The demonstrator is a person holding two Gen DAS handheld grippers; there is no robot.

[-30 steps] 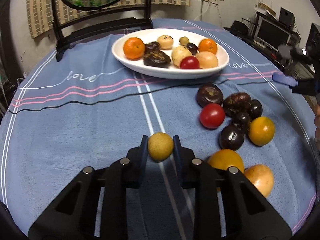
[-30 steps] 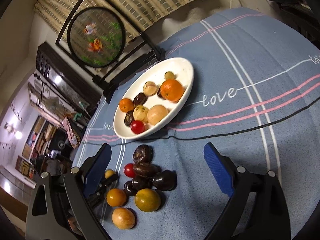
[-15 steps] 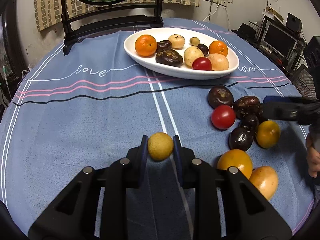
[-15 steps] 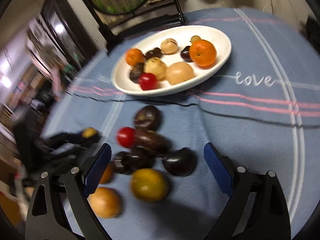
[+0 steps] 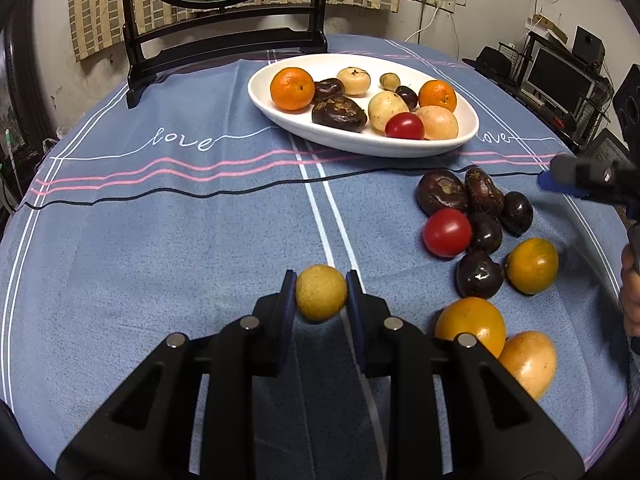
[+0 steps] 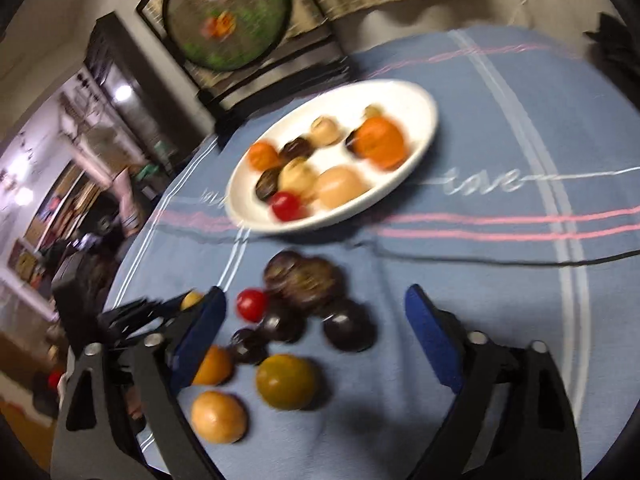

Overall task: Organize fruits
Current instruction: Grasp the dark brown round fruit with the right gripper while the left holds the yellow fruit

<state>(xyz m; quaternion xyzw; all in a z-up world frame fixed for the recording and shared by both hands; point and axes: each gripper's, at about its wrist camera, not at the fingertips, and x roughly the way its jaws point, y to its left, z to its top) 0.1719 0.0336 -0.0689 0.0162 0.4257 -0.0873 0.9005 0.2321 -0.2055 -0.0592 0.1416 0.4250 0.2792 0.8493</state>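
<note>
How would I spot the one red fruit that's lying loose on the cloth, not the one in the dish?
Start at the white oval dish on the blue tablecloth, then drop to the loose heap of fruit nearer the camera, on the right. On the heap's left edge sits the small round red tomato, pressed against dark purple-brown fruits. It is the only red, glossy piece there.
</note>
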